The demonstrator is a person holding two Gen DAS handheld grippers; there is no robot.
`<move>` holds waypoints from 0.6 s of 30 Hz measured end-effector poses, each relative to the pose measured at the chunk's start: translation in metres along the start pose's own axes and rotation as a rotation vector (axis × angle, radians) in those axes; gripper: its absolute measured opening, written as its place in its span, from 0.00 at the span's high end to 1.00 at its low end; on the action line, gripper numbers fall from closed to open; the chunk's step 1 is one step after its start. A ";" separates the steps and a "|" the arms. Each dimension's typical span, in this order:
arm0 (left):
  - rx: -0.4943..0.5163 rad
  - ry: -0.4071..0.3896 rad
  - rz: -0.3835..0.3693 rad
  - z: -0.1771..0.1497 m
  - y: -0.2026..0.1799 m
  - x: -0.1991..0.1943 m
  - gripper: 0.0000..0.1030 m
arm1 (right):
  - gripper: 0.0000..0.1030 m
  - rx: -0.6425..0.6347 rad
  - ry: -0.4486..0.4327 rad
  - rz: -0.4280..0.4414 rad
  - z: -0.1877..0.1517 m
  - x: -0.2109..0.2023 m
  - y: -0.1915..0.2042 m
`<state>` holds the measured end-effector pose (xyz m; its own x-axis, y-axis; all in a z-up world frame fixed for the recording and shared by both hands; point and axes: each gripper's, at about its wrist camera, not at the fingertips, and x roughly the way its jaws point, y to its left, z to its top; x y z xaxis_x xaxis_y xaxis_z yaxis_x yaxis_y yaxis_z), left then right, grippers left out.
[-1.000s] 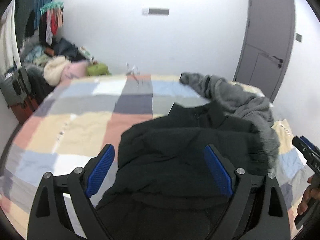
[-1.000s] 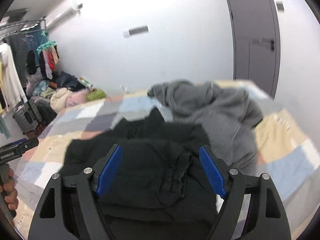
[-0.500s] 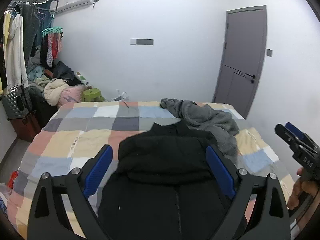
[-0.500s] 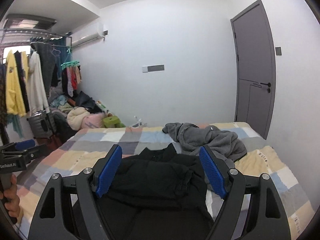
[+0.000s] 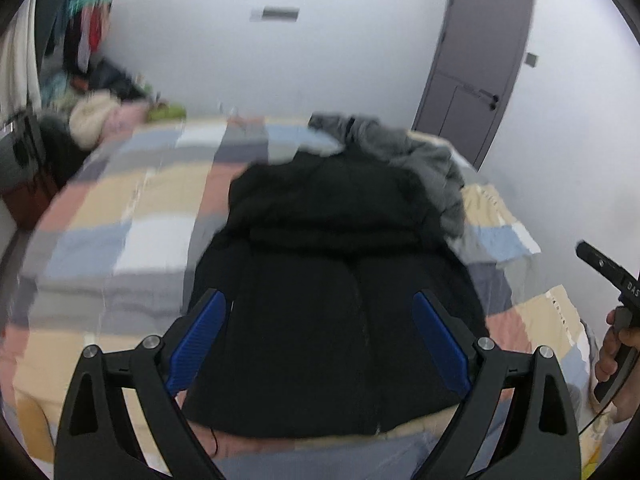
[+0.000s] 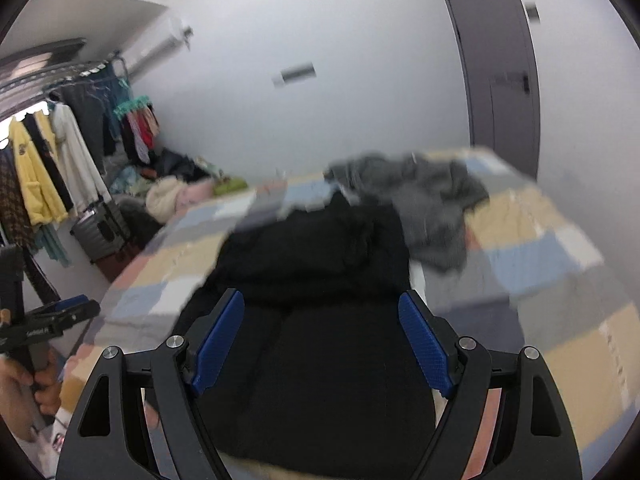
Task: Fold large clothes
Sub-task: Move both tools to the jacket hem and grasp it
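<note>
So both your tongs, left [image 5: 316, 340] and right [image 6: 320, 340], are spread wide, gripping nothing; black jacket [image 5: 340, 280] lies flat on bed [image 5: 120, 208], ready for folding

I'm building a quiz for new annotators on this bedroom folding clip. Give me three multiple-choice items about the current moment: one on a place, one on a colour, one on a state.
1. Where does the grey garment lie relative to the black garment?
A. Beyond it, toward the door side of the bed
B. Under the suitcase
C. On the clothes rack

2. What colour are the tong pads?
A. Red
B. Blue
C. Green

3. How do the right tongs stand?
A. Shut on the black garment
B. Shut on the grey garment
C. Open, holding nothing

Answers:
1. A, the grey garment is heaped past the far edge of the black garment on the bed, on the side nearer the door.
2. B, the pads are blue.
3. C, the right tongs gape wide above the cloth, pads pressing nothing.
</note>
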<state>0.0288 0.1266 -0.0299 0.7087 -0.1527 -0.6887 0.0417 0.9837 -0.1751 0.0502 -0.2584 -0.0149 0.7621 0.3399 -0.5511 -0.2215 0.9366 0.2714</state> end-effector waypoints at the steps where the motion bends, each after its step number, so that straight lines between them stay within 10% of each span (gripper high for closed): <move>1: -0.021 0.029 -0.005 -0.006 0.011 0.007 0.08 | 0.23 0.009 0.021 0.005 -0.005 0.002 -0.004; 18: -0.334 0.487 -0.005 -0.085 0.146 0.141 0.08 | 0.23 0.148 0.591 0.124 -0.080 0.113 -0.101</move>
<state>0.0744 0.2401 -0.2122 0.3012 -0.2609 -0.9172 -0.2355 0.9117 -0.3367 0.1097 -0.3077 -0.1672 0.2607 0.4750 -0.8405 -0.1678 0.8796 0.4451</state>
